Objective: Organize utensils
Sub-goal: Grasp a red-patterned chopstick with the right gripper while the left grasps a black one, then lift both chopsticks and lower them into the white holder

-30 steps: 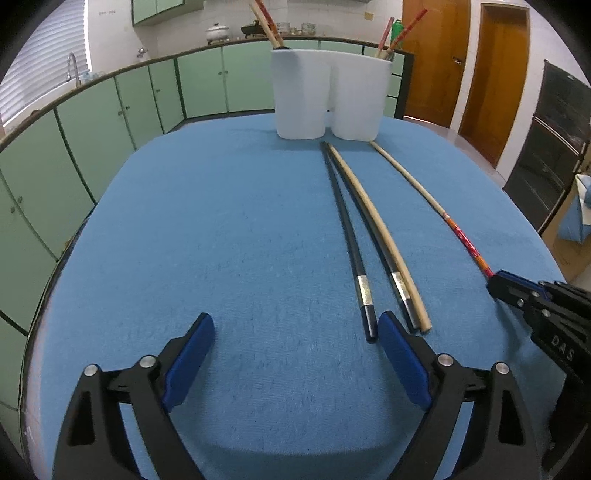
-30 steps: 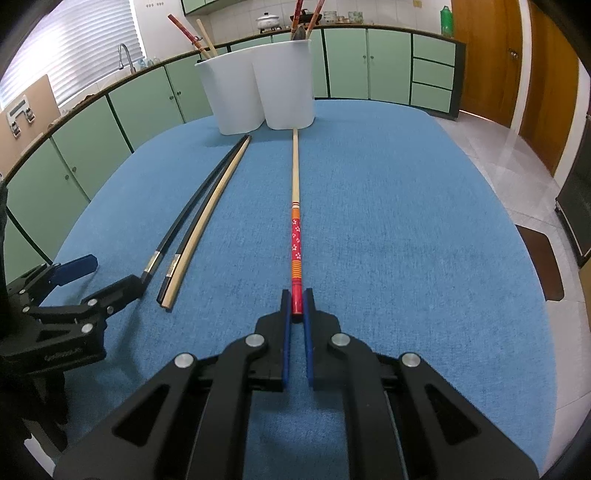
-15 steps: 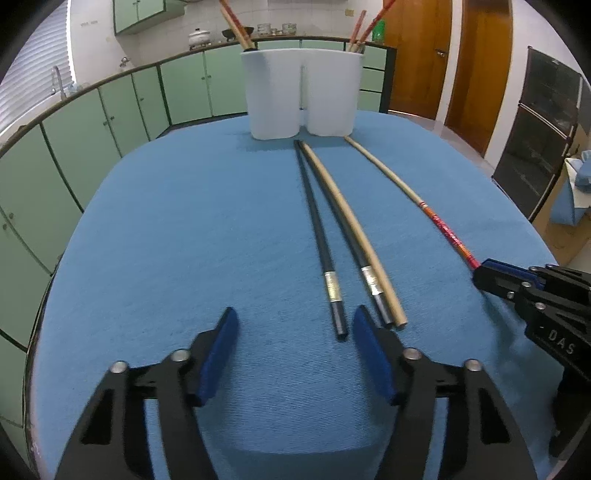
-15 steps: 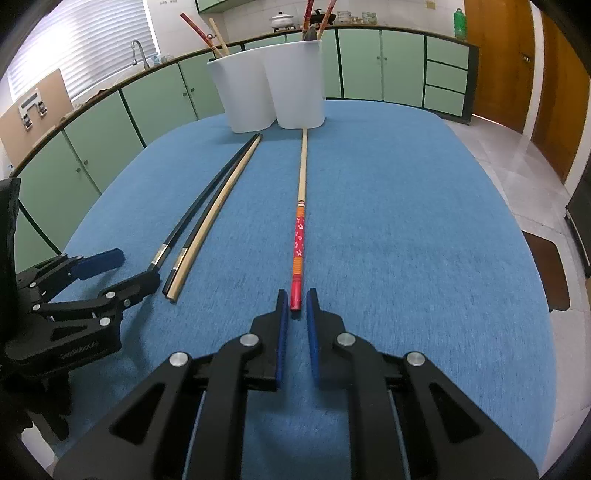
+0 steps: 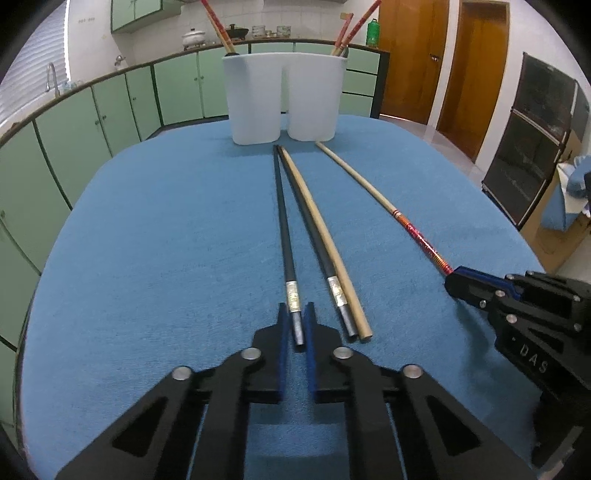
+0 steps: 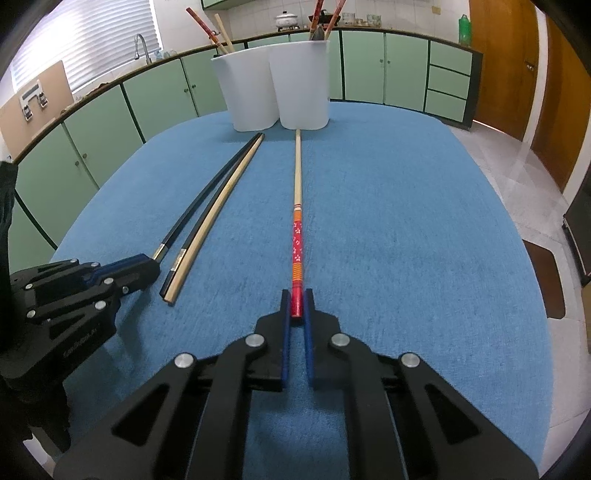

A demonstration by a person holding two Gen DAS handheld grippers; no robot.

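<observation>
Four long chopsticks lie lengthwise on a table covered in blue cloth (image 5: 147, 258), their thin tips pointing toward two white plastic utensil holders (image 5: 284, 99) standing side by side at the far edge.

The leftmost is a slim black chopstick with a silver band near its blunt end (image 5: 286, 240). The left gripper (image 5: 295, 325), black with blue finger pads (image 5: 282, 332), has its fingers drawn in narrowly on either side of that blunt end; whether the pads actually press on the stick cannot be told. Just to its right lie a second black chopstick with a silver band (image 5: 321, 251) and a plain pale wooden chopstick (image 5: 328, 236), touching along their length and meeting the first black one at the tips.

Well apart to the right lies a pale wooden chopstick with a red flower-patterned handle and orange stripes (image 6: 297, 236). The right gripper (image 6: 296, 306) brackets its red butt end, its fingers pulled in to a narrow gap around it; contact with the pads is hard to judge here too.

Red and pale utensil handles (image 5: 218, 26) rise from the holders, but what sits inside is hidden by the white walls. In each wrist view the other gripper appears at the side edge, partly cut off. Green kitchen cabinets (image 6: 159, 96) curve behind the table, bent by the lens.
</observation>
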